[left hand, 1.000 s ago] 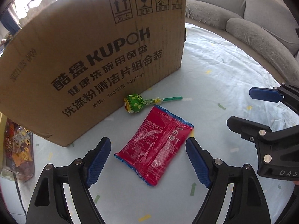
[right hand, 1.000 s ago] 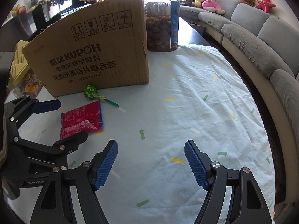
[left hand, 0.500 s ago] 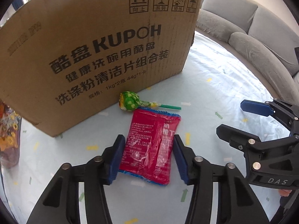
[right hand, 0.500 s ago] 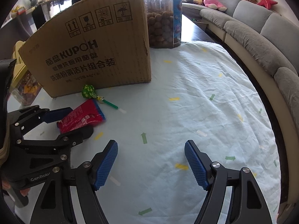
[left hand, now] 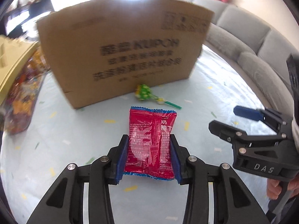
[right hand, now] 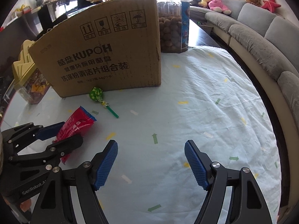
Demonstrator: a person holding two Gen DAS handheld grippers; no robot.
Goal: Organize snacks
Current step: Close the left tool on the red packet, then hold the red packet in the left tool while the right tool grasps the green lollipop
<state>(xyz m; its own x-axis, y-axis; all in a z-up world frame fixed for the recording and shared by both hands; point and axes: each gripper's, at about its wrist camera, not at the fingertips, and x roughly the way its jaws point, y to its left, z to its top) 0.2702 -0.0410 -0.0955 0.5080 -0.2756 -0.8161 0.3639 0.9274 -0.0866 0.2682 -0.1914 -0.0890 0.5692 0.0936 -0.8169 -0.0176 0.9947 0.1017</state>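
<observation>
Left gripper point(left hand: 149, 155): clenched on the red snack packet point(left hand: 152, 141), both blue pads pressed against the packet's long edges at its near half. The packet is tilted, far end up, as seen from the right wrist view point(right hand: 74, 128); whether its near end touches the surface cannot be told

Right gripper point(right hand: 151, 162): released, jaws spread wide, nothing between them, hovering over the pale blue patterned cloth point(right hand: 205, 102) that covers the surface. It stands to the right of the left gripper and apart from it

Green-wrapped lollipop point(right hand: 96, 94): lying on the cloth just beyond the packet, head close against the foot of the cardboard box point(right hand: 104, 56), green stick pointing away to the right

Cardboard box: upright on the surface, printed face toward the grippers. Behind its right corner, a clear jar of brown round snacks point(right hand: 171, 33). To its left, a clear container of colourful wrapped items point(right hand: 35, 87) with a yellow lid

Grey sofa point(right hand: 261, 37) curves along the right side, soft toys on its back
</observation>
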